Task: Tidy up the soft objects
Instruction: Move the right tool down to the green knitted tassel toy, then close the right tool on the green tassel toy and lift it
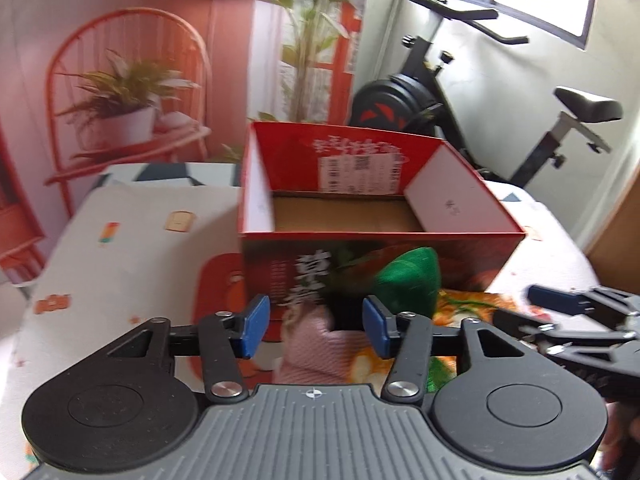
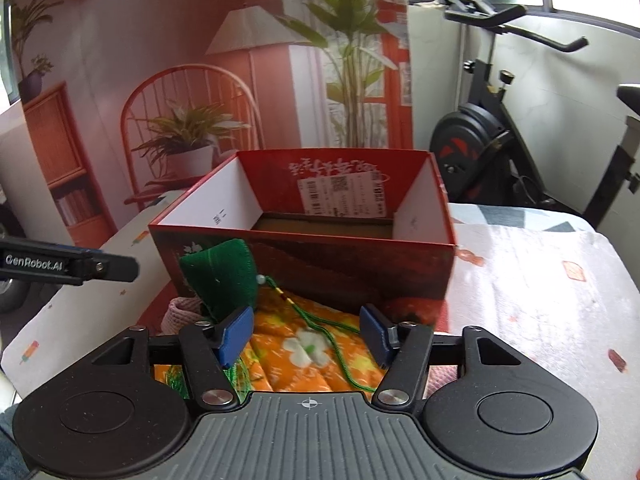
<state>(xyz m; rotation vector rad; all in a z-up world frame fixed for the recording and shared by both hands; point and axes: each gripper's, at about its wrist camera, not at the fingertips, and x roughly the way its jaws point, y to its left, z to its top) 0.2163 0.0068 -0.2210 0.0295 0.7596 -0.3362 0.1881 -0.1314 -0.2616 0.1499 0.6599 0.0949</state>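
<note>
Left gripper [image 1: 316, 326]: jaws part-open, pads clear of contact, pitched downward. Right gripper [image 2: 307, 334]: jaws part-open, nothing pressed between fingers, likewise pitched downward, alongside the left.

Glossy red cardboard box [image 2: 304, 256], fuzzy green felt pouch [image 2: 220, 280], knitted pink cloth [image 1: 312, 344].

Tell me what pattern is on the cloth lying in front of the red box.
The orange cloth has white and yellow flowers, clearest in the right wrist view.

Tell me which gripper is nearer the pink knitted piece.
Left. The pink knitted piece lies between the left gripper pads, untouched. The right gripper is over the orange floral cloth, with the piece off to its left.
</note>
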